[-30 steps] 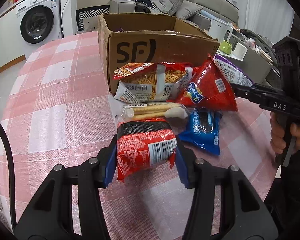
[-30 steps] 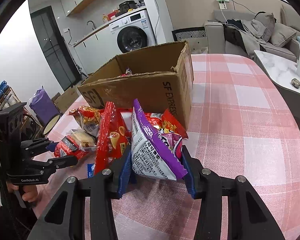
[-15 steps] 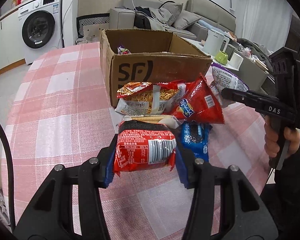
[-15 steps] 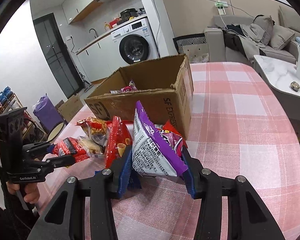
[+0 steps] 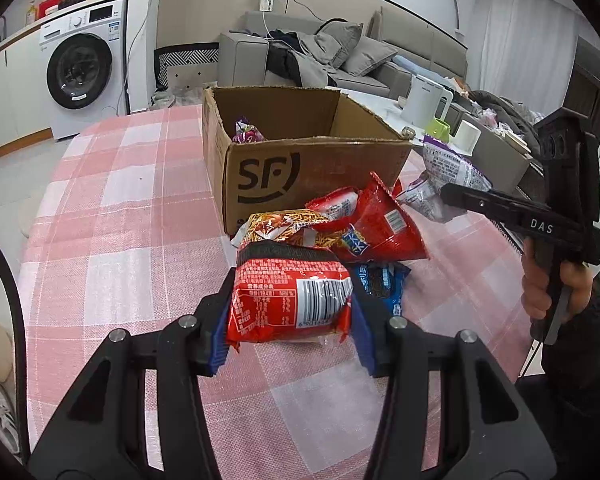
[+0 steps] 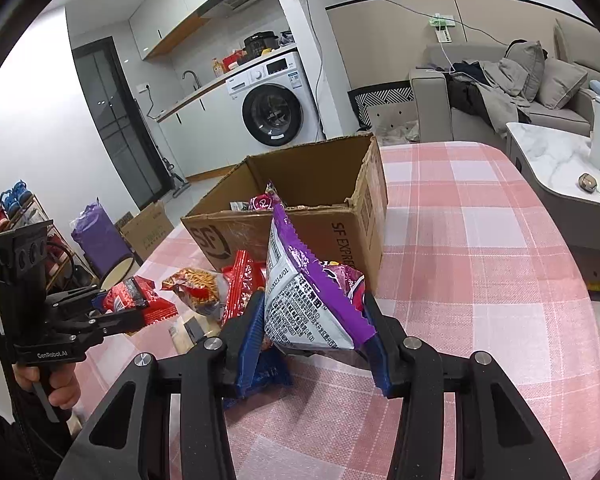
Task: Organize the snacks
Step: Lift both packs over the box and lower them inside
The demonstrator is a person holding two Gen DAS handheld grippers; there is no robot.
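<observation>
Because the cardboard box (image 5: 300, 168) stood open-topped, each hand-held gripper carried a packet just before it: left hand-held gripper (image 5: 290, 322) clamped the red packet (image 5: 290, 298), right hand-held gripper (image 6: 314, 334) the purple packet (image 6: 312, 300), both clear of the bench (image 5: 120, 220).

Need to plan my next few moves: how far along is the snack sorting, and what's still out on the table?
Early on. A couple of packets already lie in the cardboard box. In hand: the left gripper clamps a red packet, the right gripper a purple packet. Still on the tablecloth: a noodle-snack bag, a red cone bag and a blue packet.
</observation>
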